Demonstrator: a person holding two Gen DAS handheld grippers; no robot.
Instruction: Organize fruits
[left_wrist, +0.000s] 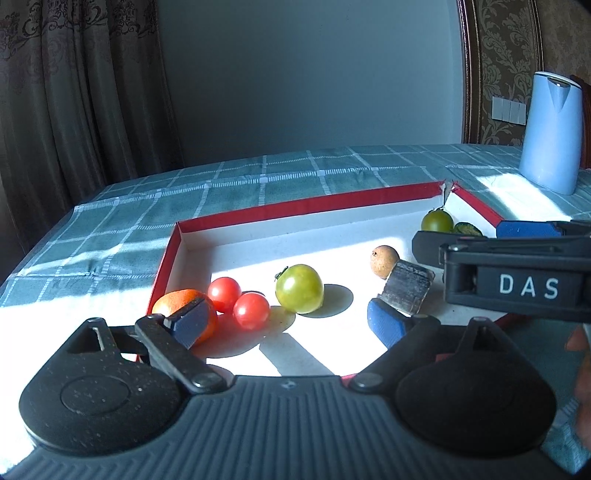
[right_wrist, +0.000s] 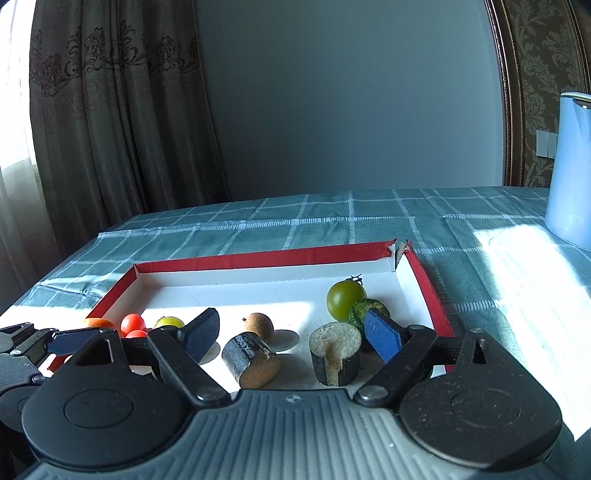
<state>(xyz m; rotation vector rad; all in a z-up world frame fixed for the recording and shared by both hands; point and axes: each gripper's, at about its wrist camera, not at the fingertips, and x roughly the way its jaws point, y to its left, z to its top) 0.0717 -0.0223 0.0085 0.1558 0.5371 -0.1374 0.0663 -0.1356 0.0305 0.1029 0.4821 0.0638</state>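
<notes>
Your left gripper (left_wrist: 284, 314) is open wide and holds nothing. Its tips sit low over the near side of the red tray (left_wrist: 295, 210). An orange (left_wrist: 177, 302), two red cherry tomatoes (left_wrist: 224, 293) and a green tomato (left_wrist: 299, 294) lie close together there. Your right gripper (right_wrist: 291, 332) is open wide too, with nothing in it. Two dark cut pieces (right_wrist: 251, 360) sit between its tips, with a small brown fruit (right_wrist: 259, 325) just behind. Another green tomato (right_wrist: 345, 299) rests near the far right corner.
</notes>
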